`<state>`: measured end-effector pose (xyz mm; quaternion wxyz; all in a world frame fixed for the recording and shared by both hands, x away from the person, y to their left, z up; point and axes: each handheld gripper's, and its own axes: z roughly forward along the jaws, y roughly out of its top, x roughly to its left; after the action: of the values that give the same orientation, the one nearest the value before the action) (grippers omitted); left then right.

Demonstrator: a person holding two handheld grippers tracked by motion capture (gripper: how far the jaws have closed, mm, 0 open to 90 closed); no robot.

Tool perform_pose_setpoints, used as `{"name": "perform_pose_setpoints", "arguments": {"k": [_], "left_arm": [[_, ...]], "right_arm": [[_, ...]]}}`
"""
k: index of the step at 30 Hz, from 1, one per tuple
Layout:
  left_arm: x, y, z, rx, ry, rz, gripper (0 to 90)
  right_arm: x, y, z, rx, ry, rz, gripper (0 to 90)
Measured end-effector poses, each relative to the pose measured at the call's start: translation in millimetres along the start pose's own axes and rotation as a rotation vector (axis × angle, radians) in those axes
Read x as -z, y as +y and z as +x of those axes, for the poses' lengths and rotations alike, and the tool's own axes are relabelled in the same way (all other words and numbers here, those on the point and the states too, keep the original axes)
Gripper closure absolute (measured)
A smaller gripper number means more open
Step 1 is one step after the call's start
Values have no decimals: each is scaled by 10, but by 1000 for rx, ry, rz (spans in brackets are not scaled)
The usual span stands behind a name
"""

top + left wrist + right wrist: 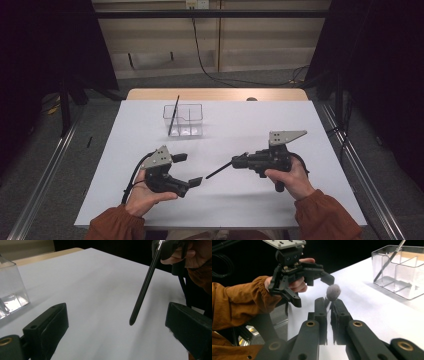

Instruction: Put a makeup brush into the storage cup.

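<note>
Makeup brush [218,171] pinched in right claw [236,162] — bristle head blurred; left claw [189,170] spread, empty.

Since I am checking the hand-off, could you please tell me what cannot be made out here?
- Right gripper view: the slim black makeup brush shows its fluffy head; the shut right claw hides its handle.
- Left gripper view: the clear plastic divided organiser box is cut by the left edge.
- High view: the thin dark brush in the box is too small to identify.

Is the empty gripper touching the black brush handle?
Apart. In the left gripper view the brush handle hangs between the left gripper's wide-open jaws, with bare white table on both sides of its tip.
</note>
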<state>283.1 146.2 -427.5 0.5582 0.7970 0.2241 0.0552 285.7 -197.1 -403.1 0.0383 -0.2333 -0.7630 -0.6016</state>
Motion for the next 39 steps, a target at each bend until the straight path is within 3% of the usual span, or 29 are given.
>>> {"name": "perform_pose_setpoints", "arguments": {"k": [9,15,39], "left_arm": [[24,15,-12,21,-45,-18,19],[30,22,-15,-3,-15,-19,22],[-51,85,-55,-33,-26,-14,31]], "right_arm": [[62,77,-34,7,-18,18,839],[51,138,-32,13,-21,61,839],[-186,524,-17,15,-11,320,839]]}}
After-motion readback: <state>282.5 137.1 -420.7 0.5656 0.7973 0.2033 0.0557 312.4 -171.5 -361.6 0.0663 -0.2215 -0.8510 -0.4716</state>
